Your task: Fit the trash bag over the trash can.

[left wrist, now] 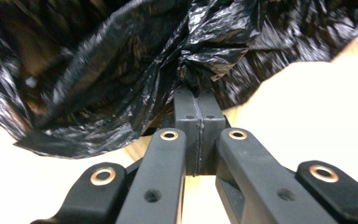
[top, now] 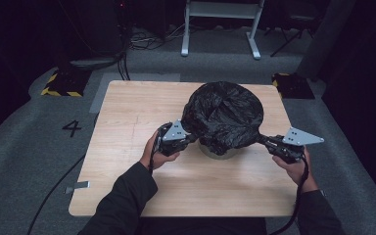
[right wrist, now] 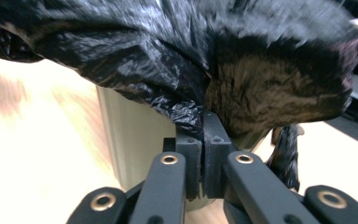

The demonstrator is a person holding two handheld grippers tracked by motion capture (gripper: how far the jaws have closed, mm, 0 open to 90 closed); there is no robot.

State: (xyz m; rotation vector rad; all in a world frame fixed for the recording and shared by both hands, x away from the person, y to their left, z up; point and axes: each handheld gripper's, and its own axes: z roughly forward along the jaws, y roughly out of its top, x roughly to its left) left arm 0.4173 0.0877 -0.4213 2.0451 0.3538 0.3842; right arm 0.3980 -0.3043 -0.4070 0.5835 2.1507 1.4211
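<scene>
Both forearms come in from the bottom in dark sleeves, elbows out, hands apart w/ palms turned inward. Left tongs [top: 192, 135] point right & slightly up, jaws pinched together on a fold of black bag [top: 223, 117]. Right tongs [top: 263, 140] point left, jaws likewise clamped on the bag's opposite edge.

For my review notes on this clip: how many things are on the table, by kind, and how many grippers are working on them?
Black plastic bag: 1, draped over the bin
Pale bin: 1, mostly hidden under the bag
Grippers: 2, left gripper and right gripper, each shut on the bag's edge
Total: 4
</scene>
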